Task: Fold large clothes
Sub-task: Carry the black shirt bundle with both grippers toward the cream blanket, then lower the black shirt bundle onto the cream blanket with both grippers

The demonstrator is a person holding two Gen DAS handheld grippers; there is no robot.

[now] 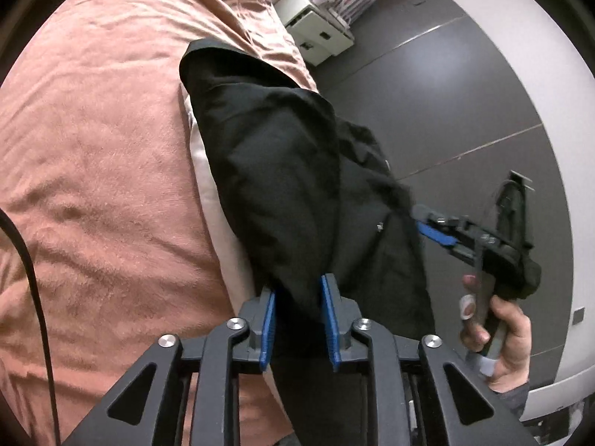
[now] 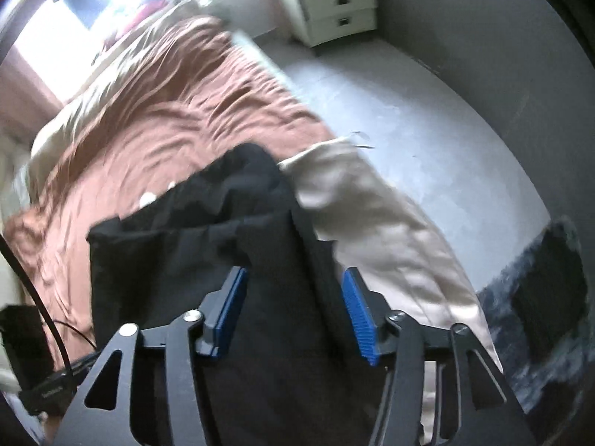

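Black garment (image 1: 282, 171) hangs straight ahead of the left gripper (image 1: 297, 297), its bunched fabric running down between the two blue pads, which are clamped on it. Beyond the tips the cloth spreads over the edge of a pink-brown bedspread (image 1: 93, 148), with a pale sheet (image 1: 219, 223) showing just beside it. Off to that gripper's right, the right gripper (image 1: 420, 219) meets the garment's far edge, a hand (image 1: 498, 338) around its handle. Seen from its own camera, the right gripper (image 2: 293, 297) has its blue pads (image 2: 359, 316) set apart, with black garment (image 2: 186, 260) lying between and ahead of them; whether they press the cloth cannot be told. A white nightstand (image 2: 331, 11) stands well beyond on grey floor (image 2: 427, 130).
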